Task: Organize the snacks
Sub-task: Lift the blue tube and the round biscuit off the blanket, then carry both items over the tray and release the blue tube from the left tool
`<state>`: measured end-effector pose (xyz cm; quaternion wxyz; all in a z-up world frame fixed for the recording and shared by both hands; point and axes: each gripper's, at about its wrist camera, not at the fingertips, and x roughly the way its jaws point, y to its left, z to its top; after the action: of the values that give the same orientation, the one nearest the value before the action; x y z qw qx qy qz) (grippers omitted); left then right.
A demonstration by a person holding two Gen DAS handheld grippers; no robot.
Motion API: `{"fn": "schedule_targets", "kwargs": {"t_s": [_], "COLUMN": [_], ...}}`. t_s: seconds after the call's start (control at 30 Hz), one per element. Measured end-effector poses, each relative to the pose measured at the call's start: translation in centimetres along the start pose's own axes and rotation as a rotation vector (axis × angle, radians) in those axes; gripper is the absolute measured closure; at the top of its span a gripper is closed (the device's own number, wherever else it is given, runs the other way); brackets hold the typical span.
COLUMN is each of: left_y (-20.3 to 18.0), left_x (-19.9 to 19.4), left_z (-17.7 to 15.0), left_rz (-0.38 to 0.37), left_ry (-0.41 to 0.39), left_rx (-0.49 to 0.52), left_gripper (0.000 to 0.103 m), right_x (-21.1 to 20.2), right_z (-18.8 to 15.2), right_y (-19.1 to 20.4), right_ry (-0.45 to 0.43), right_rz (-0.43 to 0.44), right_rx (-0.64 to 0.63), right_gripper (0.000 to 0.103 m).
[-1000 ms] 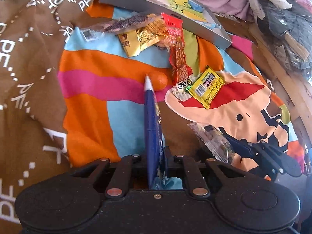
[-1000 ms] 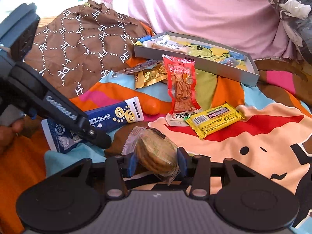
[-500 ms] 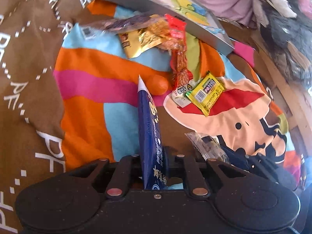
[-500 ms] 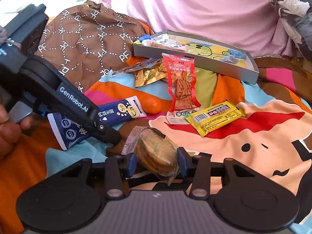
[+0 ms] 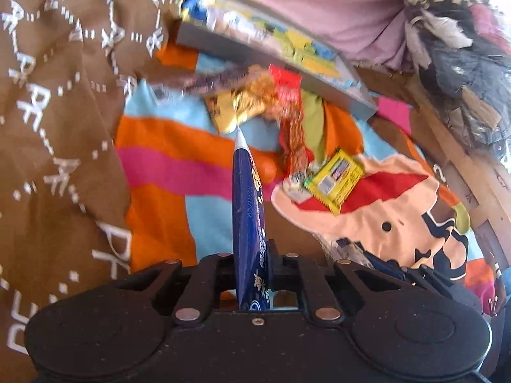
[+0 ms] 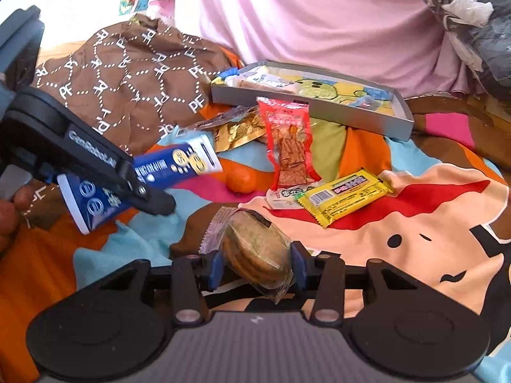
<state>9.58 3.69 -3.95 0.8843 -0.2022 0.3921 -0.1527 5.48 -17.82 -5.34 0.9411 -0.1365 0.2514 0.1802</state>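
In tray (image 6: pixel 377 125): a few packets. Left gripper (image 6: pixel 150 196) clamps blue packet (image 6: pixel 166 166); right gripper (image 6: pixel 255 265) clamps biscuits (image 6: pixel 255 252) — four packets, orange remain on bed.

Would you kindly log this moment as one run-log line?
left gripper: shut on blue packet | right gripper: shut on biscuit pack | grey tray: behind, partly filled | loose: yellow bar, red pack

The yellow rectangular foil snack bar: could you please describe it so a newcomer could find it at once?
Start at the shallow grey cardboard tray before the pink cloth. Come nearer along the red transparent snack pouch; at its lower end, on the cartoon blanket, lies the yellow rectangular foil snack bar, the only yellow wrapper with a barcode.
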Motion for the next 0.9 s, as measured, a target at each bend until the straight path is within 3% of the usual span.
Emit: {"fn": "schedule_targets", "kwargs": {"t_s": [0.23,0.43,0.63,0.9], "left_y": [-0.8,-2.5,-4.5,-7.4], "left_x": [-0.7,-1.3,0.0,2.7], "left_z": [1.0,3.4,8.1,16.0], "left_rz": [0.001,0.041,0.025,0.038], "left_ry": [-0.076,-0.124,-0.161,-0.202], "left_rx": [0.051,0.198,0.192,0.253], "left_gripper": [0.093,0.093,0.093,0.093], "right_x": [-0.6,-0.4,1.6,4.0], "right_z": [1.1,4.8,8.8,11.2], "right_y": [-0.6,-2.7,-5.9,-11.0], "right_ry": [-0.074,-0.121,-0.167,-0.285], "right_rz": [-0.027,0.005,0.012,-0.089], "right_rx": [-0.032,-0.105,-0.124,-0.001], "right_gripper": [0.055,0.055,0.055,0.055]}}
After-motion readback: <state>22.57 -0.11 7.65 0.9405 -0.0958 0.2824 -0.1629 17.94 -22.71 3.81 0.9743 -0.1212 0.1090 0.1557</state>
